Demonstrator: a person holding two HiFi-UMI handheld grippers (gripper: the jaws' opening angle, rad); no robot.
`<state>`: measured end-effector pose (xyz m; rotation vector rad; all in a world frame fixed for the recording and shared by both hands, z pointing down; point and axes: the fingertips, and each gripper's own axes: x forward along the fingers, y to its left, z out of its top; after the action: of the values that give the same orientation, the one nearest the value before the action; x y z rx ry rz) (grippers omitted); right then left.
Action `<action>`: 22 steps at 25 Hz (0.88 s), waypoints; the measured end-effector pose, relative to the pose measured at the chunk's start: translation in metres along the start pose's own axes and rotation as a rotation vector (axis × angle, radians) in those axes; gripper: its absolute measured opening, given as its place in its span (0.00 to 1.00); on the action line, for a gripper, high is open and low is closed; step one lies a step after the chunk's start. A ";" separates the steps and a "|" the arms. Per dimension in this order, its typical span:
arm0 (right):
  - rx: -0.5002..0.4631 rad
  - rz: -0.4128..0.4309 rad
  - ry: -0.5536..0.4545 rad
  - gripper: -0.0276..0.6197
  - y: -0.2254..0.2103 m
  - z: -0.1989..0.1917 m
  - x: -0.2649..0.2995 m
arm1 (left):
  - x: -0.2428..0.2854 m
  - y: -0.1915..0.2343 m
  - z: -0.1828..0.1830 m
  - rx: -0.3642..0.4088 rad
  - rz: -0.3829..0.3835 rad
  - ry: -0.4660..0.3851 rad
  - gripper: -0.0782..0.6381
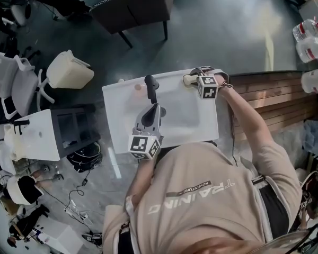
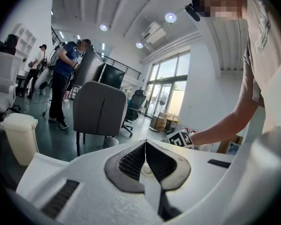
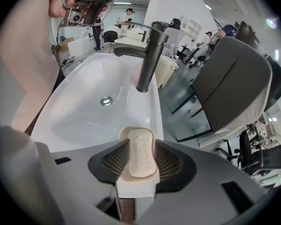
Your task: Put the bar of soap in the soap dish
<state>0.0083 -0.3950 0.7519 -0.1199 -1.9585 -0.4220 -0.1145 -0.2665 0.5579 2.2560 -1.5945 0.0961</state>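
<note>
A cream bar of soap (image 3: 142, 152) lies lengthwise in a cream soap dish (image 3: 136, 184) on the rim of a white sink (image 3: 84, 102). My right gripper (image 3: 141, 161) has its ribbed pads against both long sides of the bar, shut on it. In the head view this gripper (image 1: 191, 79) is at the sink's far right corner, where the soap (image 1: 188, 80) shows as a pale spot. My left gripper (image 1: 157, 107) hangs over the basin near the dark faucet (image 1: 150, 85). It (image 2: 145, 146) is shut with nothing in it.
The faucet (image 3: 147, 55) stands on the sink's back rim, with the drain (image 3: 107, 101) in the basin and a small pinkish object (image 1: 139, 87) beside it. A wooden counter (image 1: 275, 97) adjoins on the right. A grey chair (image 1: 135, 7) and white jug (image 1: 69, 70) stand beyond.
</note>
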 end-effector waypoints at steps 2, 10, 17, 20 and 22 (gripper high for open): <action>0.070 -0.054 -0.021 0.25 -0.004 0.005 -0.014 | -0.004 -0.002 0.003 0.006 -0.012 -0.010 0.12; 0.525 -0.216 -0.204 0.07 0.016 0.018 -0.070 | -0.027 -0.004 0.001 0.013 -0.037 -0.029 0.12; 0.971 -0.361 -0.401 0.06 0.052 0.011 -0.112 | -0.033 -0.004 -0.008 0.017 -0.060 -0.017 0.12; 1.070 -0.409 -0.487 0.06 0.058 0.009 -0.141 | -0.030 -0.010 -0.006 0.027 -0.086 -0.014 0.12; 1.100 -0.429 -0.532 0.06 0.062 0.009 -0.159 | -0.028 -0.014 -0.004 0.037 -0.102 -0.012 0.12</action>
<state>0.0833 -0.3168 0.6202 0.9868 -2.4687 0.5141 -0.1115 -0.2363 0.5502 2.3657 -1.4919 0.0864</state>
